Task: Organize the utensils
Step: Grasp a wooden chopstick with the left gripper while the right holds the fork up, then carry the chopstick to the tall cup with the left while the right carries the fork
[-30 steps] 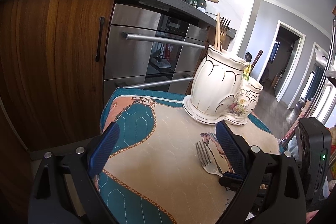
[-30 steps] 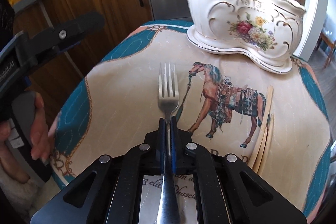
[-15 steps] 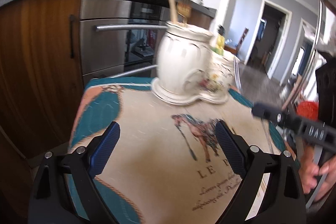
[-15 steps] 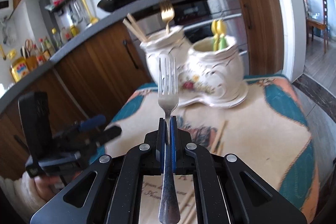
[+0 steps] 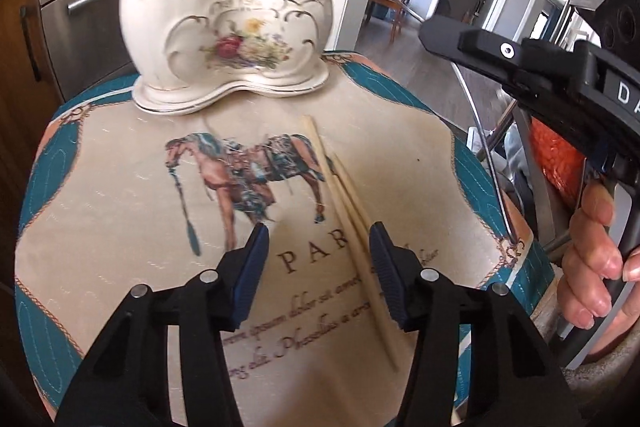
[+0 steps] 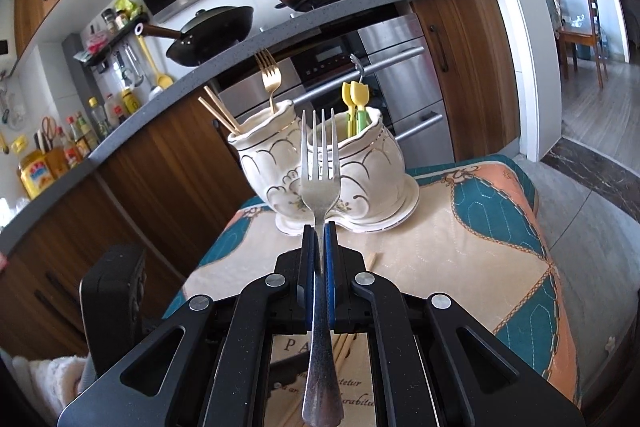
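Fork lifted, chopsticks next

Fork [image 6: 320, 195] sat clamped at its neck between the pads of my right gripper [image 6: 319, 243], tines up, raised clear of the cloth [image 5: 120, 227] and lined up in front of the ceramic holder [image 6: 320, 163]. My left gripper [image 5: 316, 259] hovered low over the two chopsticks [image 5: 344, 203] lying beside the printed horse; its jaws had just been closing and stood half apart, gripping nothing, one stick running close inside the right-hand pad [image 5: 386, 283]. The holder stood at the far edge of the cloth, its taller pot already holding a gold fork [image 6: 270, 77] and chopsticks, the lower pot some yellow-green pieces.

To do this well, I judged the fork belonged in the taller pot, so I needed to carry it above that rim, tip the handle downward and release only once it was well inside. For the sticks, I would centre both between the pads before squeezing, since one lay off to the side and could skid away
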Motion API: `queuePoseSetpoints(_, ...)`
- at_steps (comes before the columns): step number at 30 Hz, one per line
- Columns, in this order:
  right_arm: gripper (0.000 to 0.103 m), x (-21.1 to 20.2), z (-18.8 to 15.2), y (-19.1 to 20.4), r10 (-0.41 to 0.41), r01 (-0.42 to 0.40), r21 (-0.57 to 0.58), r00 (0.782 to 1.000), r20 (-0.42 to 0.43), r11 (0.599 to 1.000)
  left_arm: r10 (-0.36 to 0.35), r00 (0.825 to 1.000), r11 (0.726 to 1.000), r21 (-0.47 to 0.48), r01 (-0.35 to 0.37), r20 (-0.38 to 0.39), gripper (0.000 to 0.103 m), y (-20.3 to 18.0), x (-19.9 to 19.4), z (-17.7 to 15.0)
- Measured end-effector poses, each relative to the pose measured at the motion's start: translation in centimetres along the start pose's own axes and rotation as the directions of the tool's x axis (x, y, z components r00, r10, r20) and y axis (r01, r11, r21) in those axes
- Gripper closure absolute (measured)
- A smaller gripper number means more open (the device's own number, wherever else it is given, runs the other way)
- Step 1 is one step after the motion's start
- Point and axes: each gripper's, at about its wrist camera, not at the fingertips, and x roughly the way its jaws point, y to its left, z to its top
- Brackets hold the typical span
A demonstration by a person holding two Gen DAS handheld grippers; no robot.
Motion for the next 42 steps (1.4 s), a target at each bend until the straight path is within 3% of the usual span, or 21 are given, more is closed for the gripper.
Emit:
queuePoseSetpoints(3,0.097,-0.5,0.1,-0.4,0.010,-0.011,0.013,1.000,0.009,1.000,0.031,0.999,1.000,0.001,-0.031,-0.034,0.072,-0.7,0.9,0.0)
queuePoseSetpoints(11,0.097,-1.6,0.3,-1.1,0.018,-0.018,0.024,0.999,0.036,1.000,0.068,0.996,0.998,-0.005,-0.069,-0.056,0.074,-1.2,1.9,0.5)
queuePoseSetpoints(17,0.097,-1.9,0.3,-1.0,0.026,-0.027,0.021,0.999,0.046,0.999,0.139,0.988,0.990,0.014,-0.138,-0.069,0.083,-2.1,3.0,1.7)
queuePoseSetpoints(24,0.097,-1.9,0.3,-1.5,0.018,-0.020,0.031,0.999,0.047,0.999,0.155,0.985,0.988,-0.007,-0.156,-0.073,0.083,-1.4,5.2,4.2)
queuePoseSetpoints(27,0.097,-1.8,0.3,-1.6,0.016,-0.018,0.033,0.999,0.047,0.999,0.138,0.988,0.990,-0.014,-0.140,-0.063,0.097,-1.1,5.1,4.0)
queuePoseSetpoints(30,0.097,-1.7,0.2,-1.8,0.016,-0.018,0.036,0.999,0.048,0.999,0.123,0.991,0.992,-0.020,-0.124,-0.046,0.097,-0.6,4.5,3.4)
queuePoseSetpoints(33,0.097,-1.7,0.2,-1.7,0.021,-0.023,0.034,0.998,0.057,0.999,0.090,0.996,0.995,-0.041,-0.091,-0.017,0.097,0.6,2.9,2.7)
queuePoseSetpoints(37,0.097,-1.9,0.5,-1.3,0.022,-0.024,0.025,0.996,0.082,0.999,0.035,0.995,0.999,-0.027,-0.033,0.091,0.097,1.3,-1.3,1.8)
queuePoseSetpoints(39,0.097,-1.8,0.8,-1.2,0.023,-0.025,0.030,0.996,0.088,0.999,0.032,0.987,0.999,-0.025,-0.028,0.155,0.097,1.7,-3.5,1.8)
queuePoseSetpoints(42,0.097,-1.5,1.7,-0.7,0.023,-0.025,0.022,0.995,0.095,0.999,0.054,0.962,0.998,-0.036,-0.046,0.269,0.097,2.6,-6.9,2.7)
